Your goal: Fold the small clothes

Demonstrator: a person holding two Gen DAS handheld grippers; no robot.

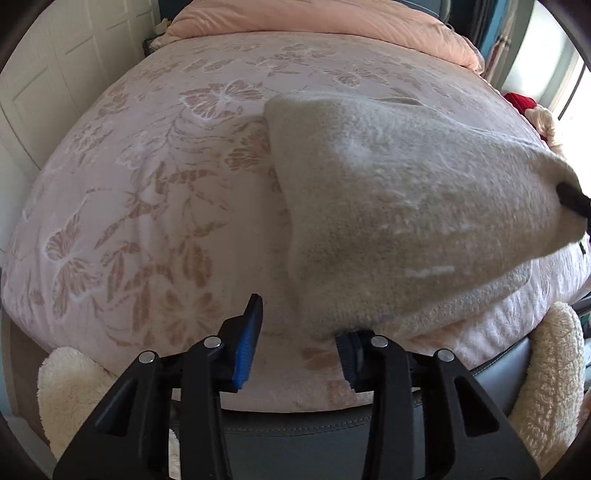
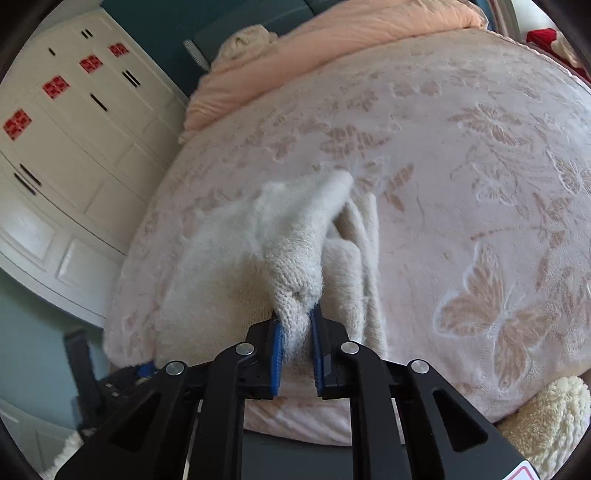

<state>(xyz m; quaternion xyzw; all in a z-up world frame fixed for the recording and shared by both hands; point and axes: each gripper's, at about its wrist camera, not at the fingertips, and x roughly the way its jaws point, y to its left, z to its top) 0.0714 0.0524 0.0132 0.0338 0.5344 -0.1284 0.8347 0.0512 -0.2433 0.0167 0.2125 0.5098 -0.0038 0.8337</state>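
A small cream knitted garment (image 1: 399,206) lies on the pink floral bed cover (image 1: 155,184), partly lifted at its right end. My left gripper (image 1: 299,332) is open at the garment's near edge; its right finger is tucked under the fabric and the left finger stands free. My right gripper (image 2: 297,332) is shut on a bunched corner of the garment (image 2: 291,258) and holds it up off the bed. The right gripper's tip shows at the right edge of the left wrist view (image 1: 574,197).
A peach duvet (image 1: 332,18) is heaped at the head of the bed. White wardrobe doors (image 2: 62,147) stand to the left. Fluffy cream fabric (image 1: 546,387) hangs at the bed's near edge. A red item (image 1: 521,101) lies at the far right.
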